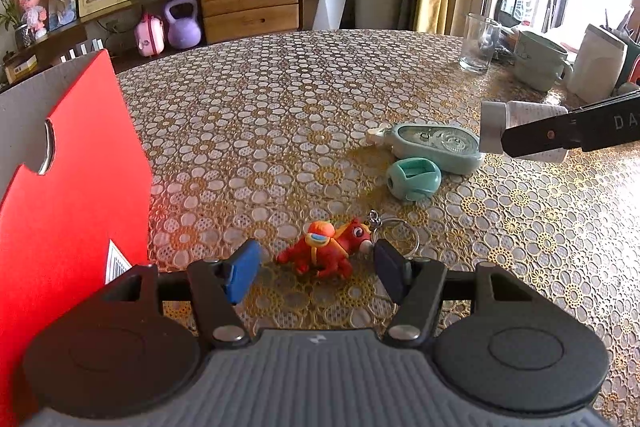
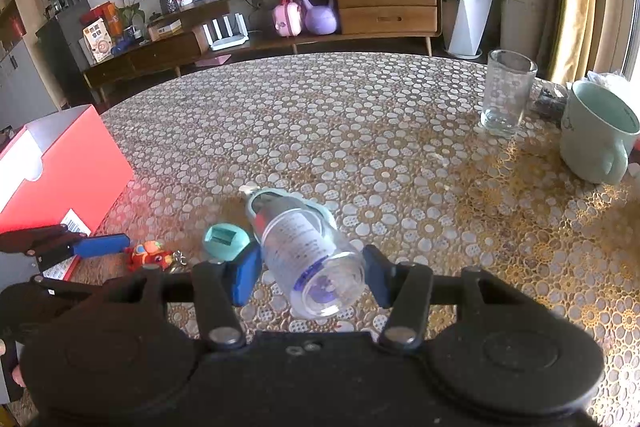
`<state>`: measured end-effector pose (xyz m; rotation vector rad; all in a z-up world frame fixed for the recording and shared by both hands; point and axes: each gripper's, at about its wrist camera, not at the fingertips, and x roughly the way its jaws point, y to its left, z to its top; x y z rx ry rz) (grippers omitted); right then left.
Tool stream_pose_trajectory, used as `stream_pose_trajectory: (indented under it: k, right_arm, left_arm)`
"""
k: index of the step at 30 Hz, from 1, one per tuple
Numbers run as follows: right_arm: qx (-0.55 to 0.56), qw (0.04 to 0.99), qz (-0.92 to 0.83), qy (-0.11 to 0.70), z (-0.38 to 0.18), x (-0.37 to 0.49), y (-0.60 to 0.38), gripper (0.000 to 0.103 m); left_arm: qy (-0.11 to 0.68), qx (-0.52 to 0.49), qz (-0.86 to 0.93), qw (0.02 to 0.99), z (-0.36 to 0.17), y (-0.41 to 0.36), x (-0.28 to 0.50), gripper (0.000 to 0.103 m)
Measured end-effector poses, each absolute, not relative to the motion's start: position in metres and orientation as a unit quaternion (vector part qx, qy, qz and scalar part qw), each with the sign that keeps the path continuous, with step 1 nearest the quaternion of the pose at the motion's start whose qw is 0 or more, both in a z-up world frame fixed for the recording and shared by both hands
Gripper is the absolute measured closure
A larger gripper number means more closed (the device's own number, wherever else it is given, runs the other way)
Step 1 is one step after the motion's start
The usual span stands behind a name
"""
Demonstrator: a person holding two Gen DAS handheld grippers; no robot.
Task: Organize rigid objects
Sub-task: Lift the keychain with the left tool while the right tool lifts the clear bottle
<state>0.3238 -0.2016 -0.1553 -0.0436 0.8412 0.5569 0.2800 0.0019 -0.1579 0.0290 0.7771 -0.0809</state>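
Observation:
A red toy keychain figure [image 1: 322,251] lies on the patterned table [image 1: 280,107], between the open fingers of my left gripper [image 1: 316,265], untouched as far as I can see. It also shows in the right wrist view [image 2: 150,255]. My right gripper [image 2: 310,273] is shut on a small clear plastic bottle [image 2: 314,261], held tilted above the table; the bottle shows in the left wrist view [image 1: 520,133]. A mint correction tape dispenser [image 1: 432,145] and its mint cap [image 1: 414,179] lie behind the figure.
A red box [image 1: 72,187] stands at the left, close to my left gripper. At the far right stand a drinking glass [image 2: 506,93] and a mint mug [image 2: 596,139]. A white container [image 1: 596,63] stands beside the mug.

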Motion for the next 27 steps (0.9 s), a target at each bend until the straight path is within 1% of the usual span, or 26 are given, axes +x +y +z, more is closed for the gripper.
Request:
stream_pose_trajectory:
  k: [2,13,15,20,24,27]
  right_arm:
    - [-0.019,0.876,0.265,0.403,-0.155,0.324,-0.202,0.049]
    - [-0.007,0.883,0.256,0.394,-0.142,0.3,-0.196,0.049]
    - [-0.003,0.884,0.258,0.39,-0.136,0.291,-0.197,0.049]
    - [-0.001,0.885,0.259,0.386,-0.126,0.265,-0.197,0.049]
    - [0.002,0.886,0.258,0.385,-0.12,0.245,-0.199,0.049]
    - [0.001,0.887,0.258,0.382,-0.114,0.231,-0.201,0.049]
  left_arm:
    - [0.376,0.018,-0.04,0.926,-0.158,0.0,0.279,0.051]
    - [0.381,-0.012,-0.031,0.924,-0.145,0.002,0.27,0.052]
    - [0.378,-0.014,-0.03,0.925,-0.14,0.001,0.265,0.064]
    - [0.384,-0.005,-0.025,0.923,-0.134,0.0,0.256,0.065]
    - [0.392,-0.037,-0.022,0.919,-0.131,0.011,0.245,0.065]
    - [0.385,-0.043,-0.024,0.922,-0.121,0.012,0.233,0.065]
